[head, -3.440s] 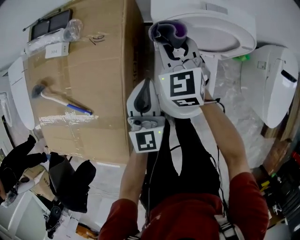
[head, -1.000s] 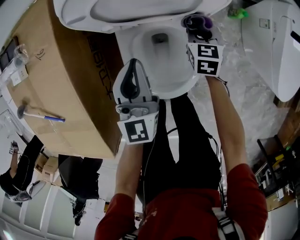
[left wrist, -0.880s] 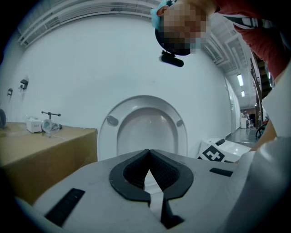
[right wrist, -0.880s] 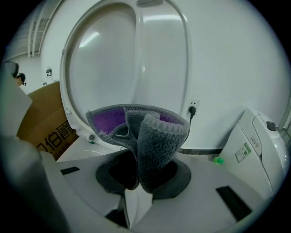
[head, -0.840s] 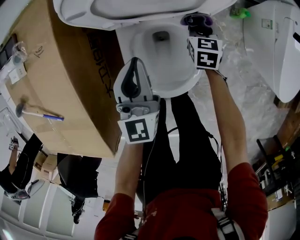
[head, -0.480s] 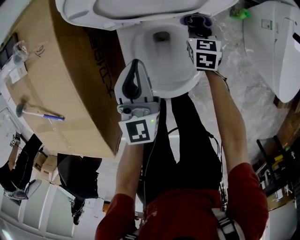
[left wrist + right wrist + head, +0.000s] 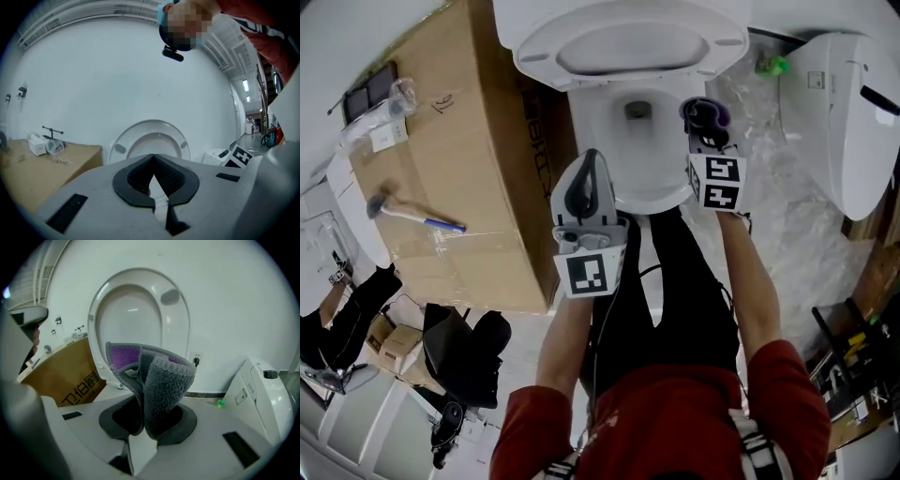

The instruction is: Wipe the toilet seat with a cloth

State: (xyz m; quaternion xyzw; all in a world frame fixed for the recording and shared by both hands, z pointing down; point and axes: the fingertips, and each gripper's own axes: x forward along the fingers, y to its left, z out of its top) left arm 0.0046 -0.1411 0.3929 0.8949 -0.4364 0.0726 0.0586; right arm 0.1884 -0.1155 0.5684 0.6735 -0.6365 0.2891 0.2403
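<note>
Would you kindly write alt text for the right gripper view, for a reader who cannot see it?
The right gripper has its jaws shut on a folded grey and purple cloth in the foreground. Behind it a raised toilet seat stands against a white wall, with a cardboard box at left.

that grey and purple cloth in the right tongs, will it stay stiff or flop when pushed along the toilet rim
Probably floppy: the cloth folds over itself in soft curves above the right tongs. Its thick looped pile suggests it is light and would drag, not slip, on the toilet bowl rim.
</note>
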